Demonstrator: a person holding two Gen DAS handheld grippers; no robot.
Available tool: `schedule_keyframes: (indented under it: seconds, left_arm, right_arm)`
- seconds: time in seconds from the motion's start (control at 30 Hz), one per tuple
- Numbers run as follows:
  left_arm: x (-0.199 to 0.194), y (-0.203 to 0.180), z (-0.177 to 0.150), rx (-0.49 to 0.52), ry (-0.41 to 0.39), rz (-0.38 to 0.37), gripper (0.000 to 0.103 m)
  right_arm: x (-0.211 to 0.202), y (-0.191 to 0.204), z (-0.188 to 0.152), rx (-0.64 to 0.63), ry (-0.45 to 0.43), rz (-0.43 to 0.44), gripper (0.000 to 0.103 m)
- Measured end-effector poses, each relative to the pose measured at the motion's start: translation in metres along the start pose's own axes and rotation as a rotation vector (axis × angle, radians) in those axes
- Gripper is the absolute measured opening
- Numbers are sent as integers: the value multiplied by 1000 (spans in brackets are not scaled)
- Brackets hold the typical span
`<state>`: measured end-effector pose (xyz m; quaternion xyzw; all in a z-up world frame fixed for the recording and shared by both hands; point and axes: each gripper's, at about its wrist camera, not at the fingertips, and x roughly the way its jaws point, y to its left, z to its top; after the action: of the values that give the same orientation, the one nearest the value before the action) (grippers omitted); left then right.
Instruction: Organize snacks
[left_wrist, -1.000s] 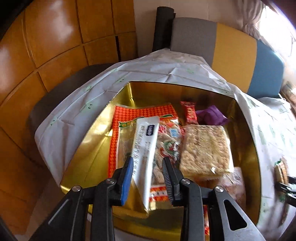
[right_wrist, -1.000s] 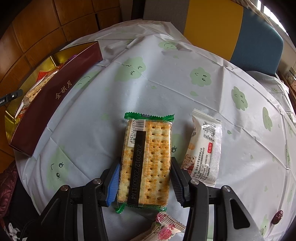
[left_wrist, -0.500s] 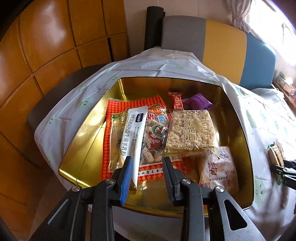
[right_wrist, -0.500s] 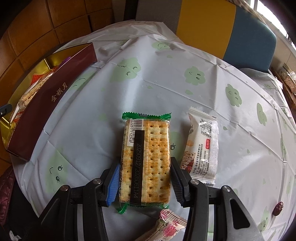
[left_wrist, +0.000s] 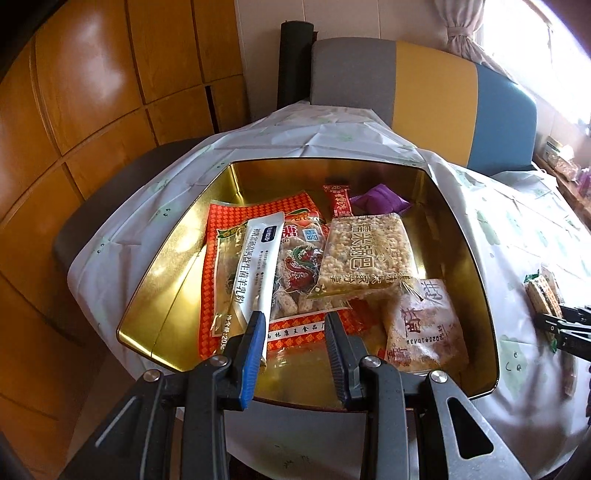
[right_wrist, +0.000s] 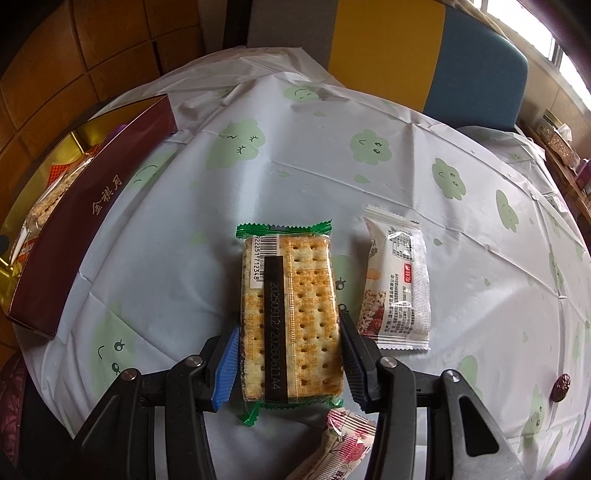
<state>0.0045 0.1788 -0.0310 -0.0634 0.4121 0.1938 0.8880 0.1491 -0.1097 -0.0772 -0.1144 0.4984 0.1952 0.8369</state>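
Observation:
An open gold-lined box (left_wrist: 476, 266) with maroon sides (right_wrist: 92, 206) holds several snack packs. A white stick packet (left_wrist: 258, 266) lies on an orange pack (left_wrist: 229, 221), beside a rice-cake pack (left_wrist: 365, 254). My left gripper (left_wrist: 294, 315) hovers open over the box's near edge. Nothing sits between its fingers, and the stick packet's end is just beyond the blue one. On the tablecloth, my right gripper (right_wrist: 290, 321) is shut on a green-edged cracker packet (right_wrist: 291, 295), pads against its long sides. That packet (left_wrist: 541, 291) also shows at the far right of the left wrist view.
A white snack pack (right_wrist: 399, 284) lies just right of the crackers, a pink-patterned pack (right_wrist: 340, 443) under the gripper, and a red date (right_wrist: 560, 386) farther right. A grey, yellow and blue bench back (right_wrist: 388, 48) stands behind the table; wooden panels (left_wrist: 92, 85) on the left.
The left gripper has drawn back from over the box; the white stick packet, earlier between its fingers, now lies beyond them. The right gripper keeps its hold on the crackers.

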Motion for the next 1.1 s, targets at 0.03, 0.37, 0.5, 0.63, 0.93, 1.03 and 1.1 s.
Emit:
schedule_keyframes:
  seconds: [0.03,0.37,0.5,0.63,0.93,1.03,1.1]
  left_arm:
    - [0,0,0,-1,-1,-2,34]
    - [2,7,-2,-29,17,-22,34]
    - [4,10,-2,-42,28,-23,37]
    - [6,13,-2,-51,32,-17,40]
    - [6,15,-2,-53,34,-14,41]
    - [5,16,-1,-57,33,-13,42]
    - [5,16,-1,-56,32,-12,42]
  right_arm:
    - [-1,0,-1,5,-4,-3,50]
    - [-4,3,-4,64,-10,-43,49]
    - [-4,4,-4,76,-16,-50,49]
    - [-4,2,-5,96,-26,-50,49]
    - [-4,-4,1,125,3,-26,51]
    - [-6,-10,2,149,14,3,52]
    - [-9,-15,2,166,6,20,61]
